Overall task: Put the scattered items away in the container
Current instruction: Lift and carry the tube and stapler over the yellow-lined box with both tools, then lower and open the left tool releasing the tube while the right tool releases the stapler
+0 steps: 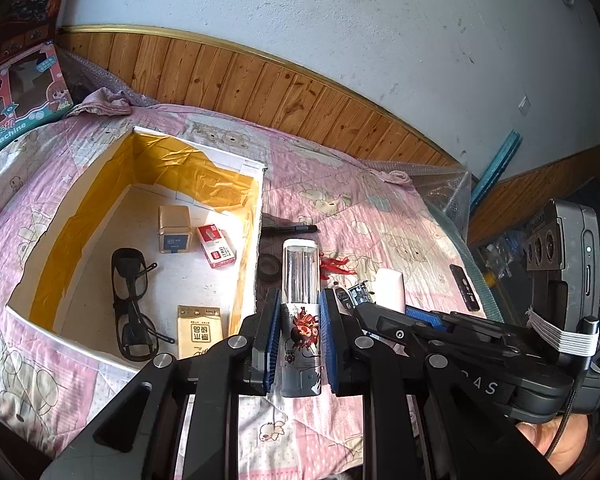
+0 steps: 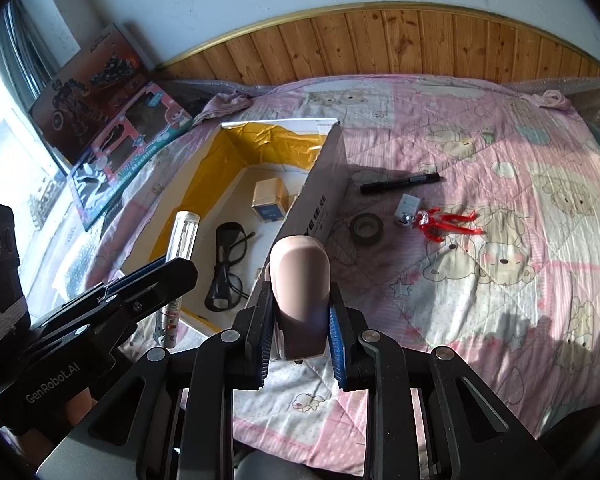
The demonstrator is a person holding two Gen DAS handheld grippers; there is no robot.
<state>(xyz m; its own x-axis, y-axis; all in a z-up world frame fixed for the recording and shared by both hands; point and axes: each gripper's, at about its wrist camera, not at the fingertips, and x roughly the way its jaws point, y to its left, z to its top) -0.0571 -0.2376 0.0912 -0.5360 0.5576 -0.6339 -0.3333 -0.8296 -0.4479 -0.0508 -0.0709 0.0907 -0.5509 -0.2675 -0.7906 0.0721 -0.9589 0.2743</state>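
The quilted bed [image 2: 440, 280] carried an open box [image 2: 326, 184]. The left gripper [image 1: 300, 336] clamped a pen case [image 1: 301, 280] and the right gripper [image 2: 300, 332] a pink tube [image 2: 300, 276]. Judged risk: either long item could strike the box's near wall and slip out, since both grippers crowded that edge.

Both wrist views look closely along fingers [image 1: 266, 340], sharing the box [image 2: 324, 184].

a bed spread with a pink quilt [image 2: 480, 128] printed with cartoon bears fills the room's middle. behind it runs knotty wood panelling [image 2: 400, 48] capped by a gold strip, under a scuffed pale blue-grey wall [image 1: 340, 20]. toy boxes [image 2: 112, 120] lean in the left corner beside a bright window [image 2: 4, 128] — sunlight falls across the quilt in hard-edged patches.
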